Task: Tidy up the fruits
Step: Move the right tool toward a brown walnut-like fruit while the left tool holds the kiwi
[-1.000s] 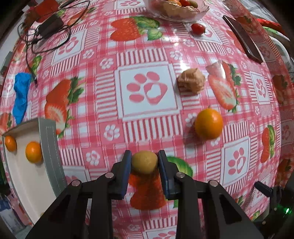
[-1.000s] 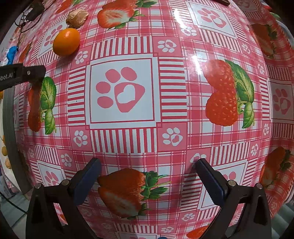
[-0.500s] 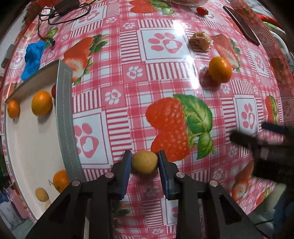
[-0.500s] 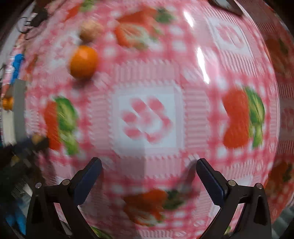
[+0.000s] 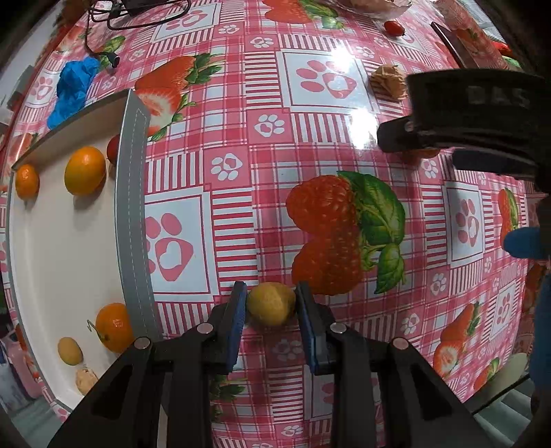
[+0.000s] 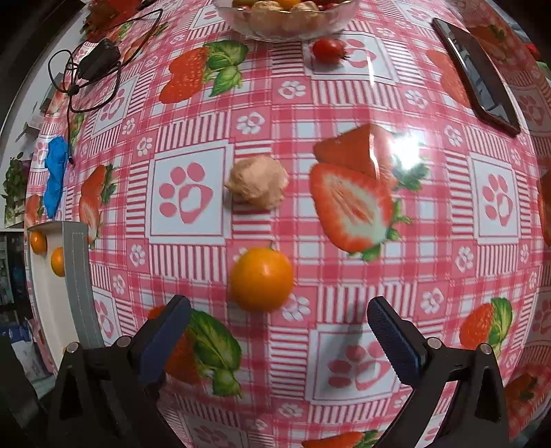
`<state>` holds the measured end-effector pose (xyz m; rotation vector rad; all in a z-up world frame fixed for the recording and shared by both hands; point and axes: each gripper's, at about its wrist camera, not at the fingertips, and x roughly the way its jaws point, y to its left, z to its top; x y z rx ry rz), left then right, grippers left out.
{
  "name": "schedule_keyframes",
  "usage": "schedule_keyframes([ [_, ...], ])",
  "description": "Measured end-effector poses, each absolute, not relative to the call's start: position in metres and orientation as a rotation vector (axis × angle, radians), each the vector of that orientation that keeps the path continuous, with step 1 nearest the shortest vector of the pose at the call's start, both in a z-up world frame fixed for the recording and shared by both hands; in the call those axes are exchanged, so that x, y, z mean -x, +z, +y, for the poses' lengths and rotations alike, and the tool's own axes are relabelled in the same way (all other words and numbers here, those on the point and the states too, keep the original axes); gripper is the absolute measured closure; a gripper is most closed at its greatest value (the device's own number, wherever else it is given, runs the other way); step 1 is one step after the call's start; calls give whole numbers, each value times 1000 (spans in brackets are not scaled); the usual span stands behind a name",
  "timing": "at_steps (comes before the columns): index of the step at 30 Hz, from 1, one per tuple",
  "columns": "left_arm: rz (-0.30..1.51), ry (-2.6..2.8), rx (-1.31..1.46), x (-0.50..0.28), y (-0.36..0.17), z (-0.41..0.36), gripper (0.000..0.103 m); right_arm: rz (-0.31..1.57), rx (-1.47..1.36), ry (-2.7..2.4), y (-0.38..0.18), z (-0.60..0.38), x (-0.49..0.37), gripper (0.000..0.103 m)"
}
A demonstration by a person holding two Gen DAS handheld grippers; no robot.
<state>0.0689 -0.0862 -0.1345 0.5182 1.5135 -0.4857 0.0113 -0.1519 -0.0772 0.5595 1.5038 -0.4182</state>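
My left gripper (image 5: 271, 303) is shut on a small yellow fruit (image 5: 271, 302), held above the strawberry tablecloth just right of the white tray (image 5: 51, 248). The tray holds several oranges, among them one at its far end (image 5: 84, 170), and small yellow fruits (image 5: 70, 350). My right gripper (image 6: 275, 325) hangs over the cloth with its jaws closing and nothing pressed between them. An orange (image 6: 261, 279) lies on the cloth just ahead of its fingertips. A beige walnut (image 6: 257, 186) lies farther off. The right gripper's body (image 5: 475, 120) shows at the right of the left wrist view.
A glass bowl of fruit (image 6: 286, 17) stands at the far edge with a small red tomato (image 6: 329, 50) beside it. A dark phone (image 6: 477, 74) lies far right. A blue cloth (image 6: 56, 175) and a black cable (image 6: 93, 65) lie far left.
My left gripper carried the yellow fruit toward the tray, which now fills more of its view. My right gripper moved across the cloth to the orange, and its jaws narrowed a little.
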Motion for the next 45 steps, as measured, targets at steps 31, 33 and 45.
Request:
schedule_keyframes([
  [31, 1544, -530, -543, -25, -126, -67, 71, 1542, -596, -354, -50, -120, 79, 66],
  [33, 1545, -533, -545, -17, -121, -61, 71, 1536, -614, -361, -45, -121, 96, 66],
  [45, 1537, -536, -531, -2, -92, -34, 71, 1493, -632, -385, -31, -144, 86, 29],
])
